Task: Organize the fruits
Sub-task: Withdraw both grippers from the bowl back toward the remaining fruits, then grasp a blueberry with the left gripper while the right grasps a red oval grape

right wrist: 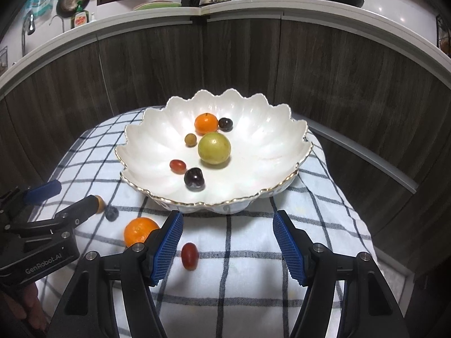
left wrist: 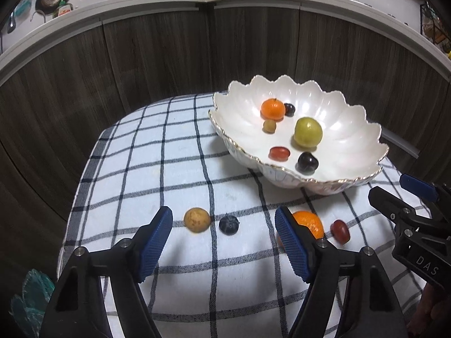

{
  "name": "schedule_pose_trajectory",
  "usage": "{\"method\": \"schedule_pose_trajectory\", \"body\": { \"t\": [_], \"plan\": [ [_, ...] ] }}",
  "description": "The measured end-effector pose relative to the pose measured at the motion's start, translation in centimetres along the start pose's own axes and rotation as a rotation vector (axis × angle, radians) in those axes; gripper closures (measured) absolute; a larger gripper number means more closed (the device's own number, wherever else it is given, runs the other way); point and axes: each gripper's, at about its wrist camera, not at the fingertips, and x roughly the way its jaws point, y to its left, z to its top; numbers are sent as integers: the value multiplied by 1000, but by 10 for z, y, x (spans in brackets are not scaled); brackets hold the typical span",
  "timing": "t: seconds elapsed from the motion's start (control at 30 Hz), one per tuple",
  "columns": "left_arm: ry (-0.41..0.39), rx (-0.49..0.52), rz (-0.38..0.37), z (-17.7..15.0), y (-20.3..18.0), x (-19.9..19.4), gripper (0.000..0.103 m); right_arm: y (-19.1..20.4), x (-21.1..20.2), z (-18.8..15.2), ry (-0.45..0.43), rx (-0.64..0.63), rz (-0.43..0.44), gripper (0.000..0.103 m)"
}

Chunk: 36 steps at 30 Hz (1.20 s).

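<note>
Checked cloth: left claw, right claw spread wide, empty.

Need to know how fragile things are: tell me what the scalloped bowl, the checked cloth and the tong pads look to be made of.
Scalloped bowl: looks like glazed ceramic or porcelain, glossy white with a thin gold rim and bright highlights.
Checked cloth: woven fabric, matte, with visible weave and soft folds.
Pads on the left tongs: blue, finely ribbed, probably rubber or plastic; cannot tell which.
</note>
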Motion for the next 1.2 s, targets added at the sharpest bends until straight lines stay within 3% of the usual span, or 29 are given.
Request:
{"method": "schedule_pose_trajectory", "body": {
  "t": [0.57,0.63,1.2],
  "plan": [
    [47,45,-30,-17,-10,28,47,6,18,-16,54,-10,32,37],
    [56,49,-35,-18,-12,32,52,5,19,-17,62,-7,37,37],
    [118,80,-19,-19,-14,53,63,13,34,-24,121,-17,82,52]
  ]
}}
